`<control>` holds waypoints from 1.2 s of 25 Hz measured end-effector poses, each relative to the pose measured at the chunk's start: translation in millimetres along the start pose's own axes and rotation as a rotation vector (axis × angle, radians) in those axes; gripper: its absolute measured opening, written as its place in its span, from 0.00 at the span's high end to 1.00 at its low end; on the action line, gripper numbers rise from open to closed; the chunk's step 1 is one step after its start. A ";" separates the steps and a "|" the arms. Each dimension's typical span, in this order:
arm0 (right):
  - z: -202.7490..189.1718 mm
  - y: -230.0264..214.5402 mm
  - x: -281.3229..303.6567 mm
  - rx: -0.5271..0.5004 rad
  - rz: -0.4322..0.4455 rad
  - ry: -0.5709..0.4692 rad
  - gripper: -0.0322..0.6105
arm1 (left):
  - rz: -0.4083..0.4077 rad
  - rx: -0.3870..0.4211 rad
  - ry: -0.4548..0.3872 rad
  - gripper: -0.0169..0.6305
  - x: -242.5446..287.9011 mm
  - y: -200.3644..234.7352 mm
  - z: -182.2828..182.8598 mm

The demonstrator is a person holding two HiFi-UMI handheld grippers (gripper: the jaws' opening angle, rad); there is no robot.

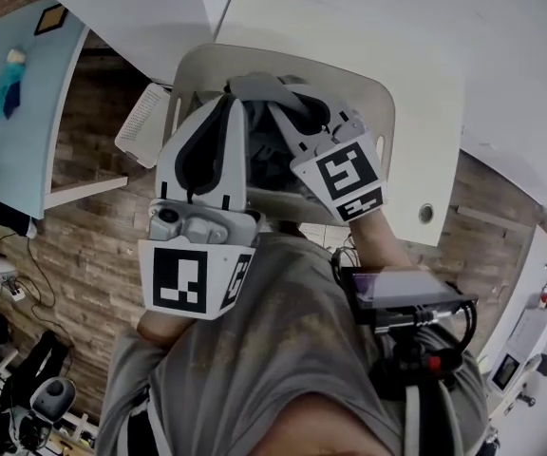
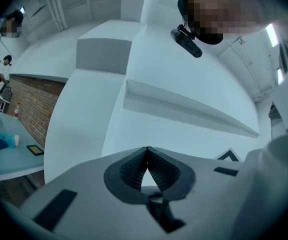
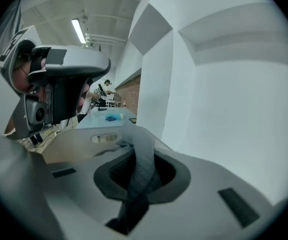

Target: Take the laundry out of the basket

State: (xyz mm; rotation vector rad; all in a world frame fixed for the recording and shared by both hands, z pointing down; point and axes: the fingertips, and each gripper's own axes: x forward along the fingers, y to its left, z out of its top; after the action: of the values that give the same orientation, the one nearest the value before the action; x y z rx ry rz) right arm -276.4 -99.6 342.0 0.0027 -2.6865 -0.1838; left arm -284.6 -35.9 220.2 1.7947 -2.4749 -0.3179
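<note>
Plainly, grey garment (image 3: 143, 166) hangs pinched inside right claw (image 3: 135, 136); left claw (image 2: 147, 150) pressed together.

The left gripper (image 1: 236, 100), right gripper (image 1: 275, 108) and grey laundry (image 3: 141, 156) crowd the basket (image 1: 402, 112)'s walled mouth.

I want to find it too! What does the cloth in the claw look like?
Look for the big cream laundry basket. Just in front of it, the right gripper is shut on a grey cloth. It is the only soft, ribbed strip among smooth hard plastic.
</note>
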 end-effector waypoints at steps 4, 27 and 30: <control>28.0 -7.4 -19.9 -0.031 -0.005 -0.086 0.89 | 0.033 0.038 -0.054 0.96 -8.4 -16.4 18.0; 165.4 -86.3 -206.1 -0.140 -0.291 -0.480 0.89 | -0.058 0.110 -0.175 0.96 -15.3 -102.5 45.2; 169.1 -99.2 -249.9 -0.164 -0.383 -0.515 0.89 | -0.131 0.101 -0.163 0.96 -6.7 -124.4 40.6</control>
State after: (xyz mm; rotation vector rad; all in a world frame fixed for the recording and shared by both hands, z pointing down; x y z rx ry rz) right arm -127.2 -168.3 70.1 0.4828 -3.1458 -0.5936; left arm -173.7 -61.4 155.4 2.0543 -2.5271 -0.3674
